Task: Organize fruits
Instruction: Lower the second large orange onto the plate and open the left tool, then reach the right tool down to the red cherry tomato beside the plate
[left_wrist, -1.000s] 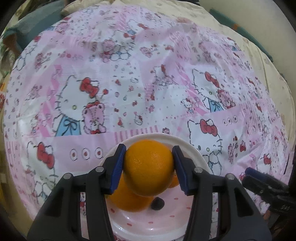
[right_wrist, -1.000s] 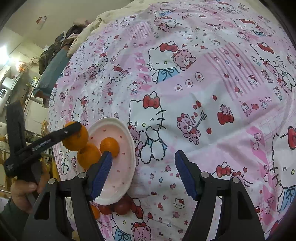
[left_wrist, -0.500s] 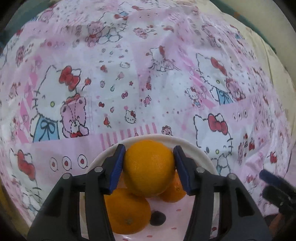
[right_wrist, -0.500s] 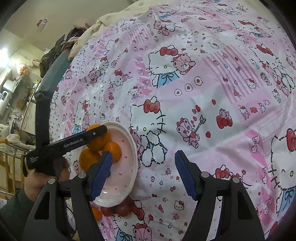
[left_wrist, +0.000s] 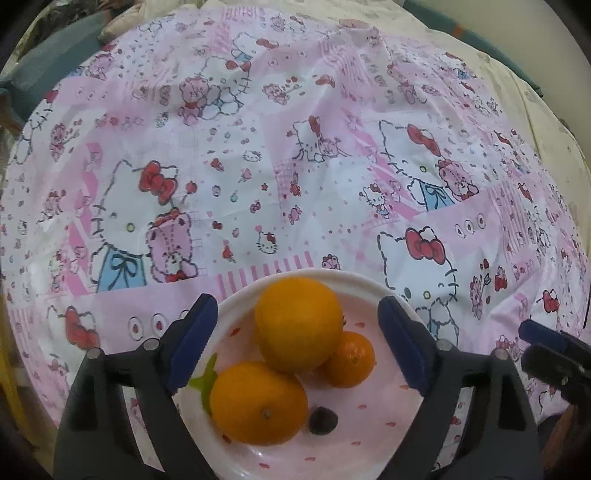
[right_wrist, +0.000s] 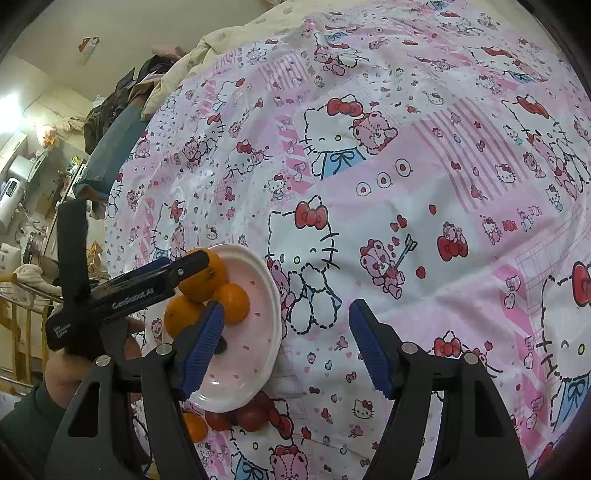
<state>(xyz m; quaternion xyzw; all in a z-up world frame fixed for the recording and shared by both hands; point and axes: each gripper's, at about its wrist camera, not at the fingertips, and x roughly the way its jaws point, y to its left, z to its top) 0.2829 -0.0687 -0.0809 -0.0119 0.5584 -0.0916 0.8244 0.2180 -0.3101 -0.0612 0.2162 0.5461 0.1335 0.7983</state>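
A white plate (left_wrist: 369, 439) with pink dots lies on the Hello Kitty sheet. Three oranges rest in it: a large one on top (left_wrist: 298, 323), another in front (left_wrist: 258, 402), a small one (left_wrist: 351, 358) to the right. A small dark fruit (left_wrist: 323, 421) lies beside them. My left gripper (left_wrist: 297, 343) is open, its jaws wide either side of the top orange and apart from it. In the right wrist view the plate (right_wrist: 258, 354) and the oranges (right_wrist: 203, 280) are at lower left. My right gripper (right_wrist: 286, 349) is open and empty over the sheet.
Dark red fruits (right_wrist: 251, 417) and a small orange (right_wrist: 194, 426) lie on the sheet by the plate's near rim. The pink sheet (left_wrist: 295, 166) spreads far beyond the plate. A blue cushion (right_wrist: 114, 151) and room clutter lie past the bed's far left edge.
My left gripper opened and let go of the large orange, which now rests on the other oranges in the plate. The right gripper stayed still.
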